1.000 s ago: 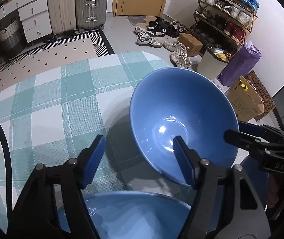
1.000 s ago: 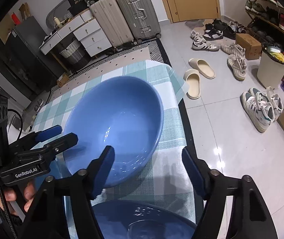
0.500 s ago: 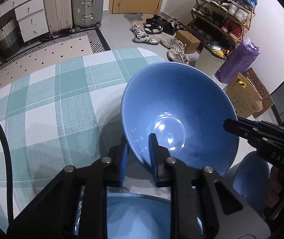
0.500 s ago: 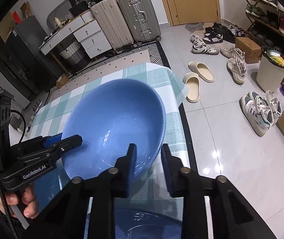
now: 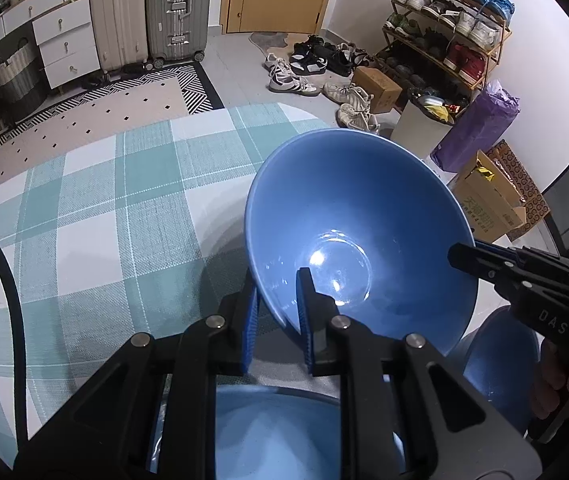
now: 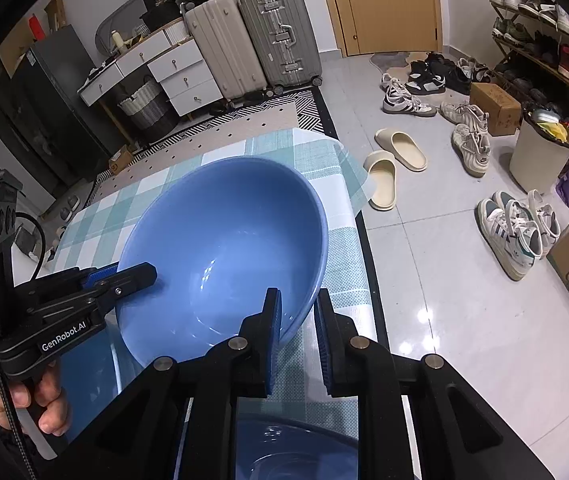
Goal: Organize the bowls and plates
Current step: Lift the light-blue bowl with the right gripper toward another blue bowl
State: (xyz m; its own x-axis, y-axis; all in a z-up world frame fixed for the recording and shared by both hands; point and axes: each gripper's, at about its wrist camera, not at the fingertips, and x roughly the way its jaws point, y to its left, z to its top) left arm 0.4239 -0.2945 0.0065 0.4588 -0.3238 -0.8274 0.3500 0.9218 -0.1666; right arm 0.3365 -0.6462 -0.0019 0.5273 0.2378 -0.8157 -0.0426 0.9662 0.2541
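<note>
A large blue bowl (image 5: 360, 232) is held between both grippers above the checked tablecloth (image 5: 84, 216); it also shows in the right wrist view (image 6: 224, 248). My left gripper (image 5: 276, 280) is shut on its near rim. My right gripper (image 6: 298, 304) is shut on the opposite rim; it shows at the right in the left wrist view (image 5: 484, 258). My left gripper shows at the left in the right wrist view (image 6: 136, 274). A second blue dish (image 5: 276, 432) lies under my left gripper. Another blue dish (image 6: 292, 456) lies under my right gripper.
A smaller blue bowl (image 5: 500, 360) sits at the right below the held bowl. The table's edge (image 6: 360, 220) drops to a tiled floor with slippers (image 6: 400, 148) and shoes. Suitcases (image 5: 148, 12), drawers and a shoe rack (image 5: 452, 28) stand beyond.
Both grippers went from open to shut on the large blue bowl's rim, one on each side. The bowl has since risen slightly and tilted.
</note>
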